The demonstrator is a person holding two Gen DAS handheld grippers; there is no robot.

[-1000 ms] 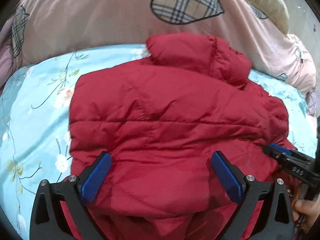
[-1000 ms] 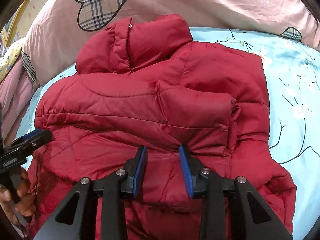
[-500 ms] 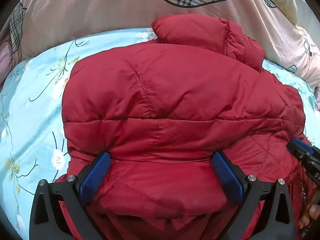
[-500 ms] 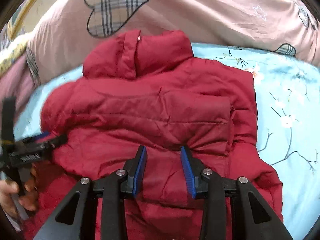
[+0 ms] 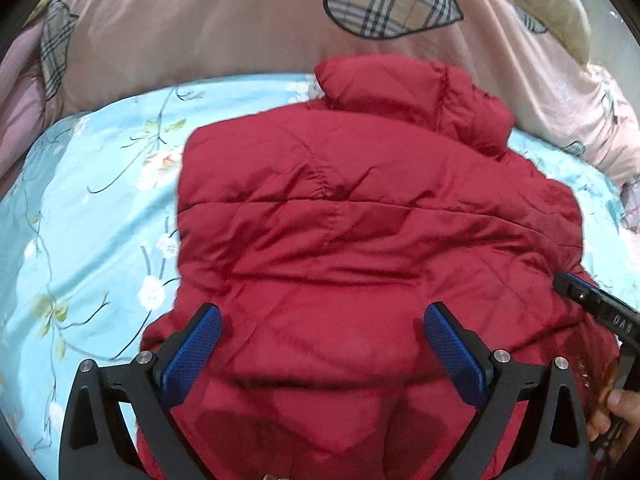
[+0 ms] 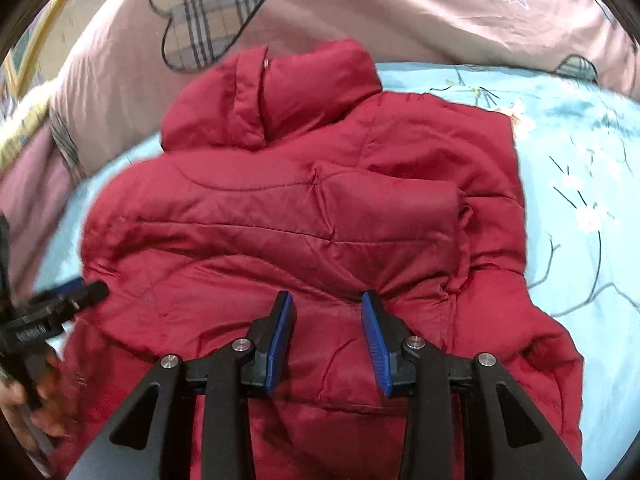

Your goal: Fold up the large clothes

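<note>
The left gripper (image 5: 322, 350) stood with its jaws wide apart over the near hem of the red padded jacket (image 5: 360, 216), gripping nothing. The right gripper (image 6: 328, 340), jaws parted more narrowly, likewise held no fabric. Directly ahead of both, the jacket lay on the blue floral bedsheet (image 5: 92, 208), its sides already turned in to a compact block, one sleeve (image 6: 384, 208) laid across the body. Beyond it, the collar (image 6: 280, 96) rested against the pink quilt (image 5: 200, 28). Judgement: side folds done; the bottom-to-collar fold remained.
</note>
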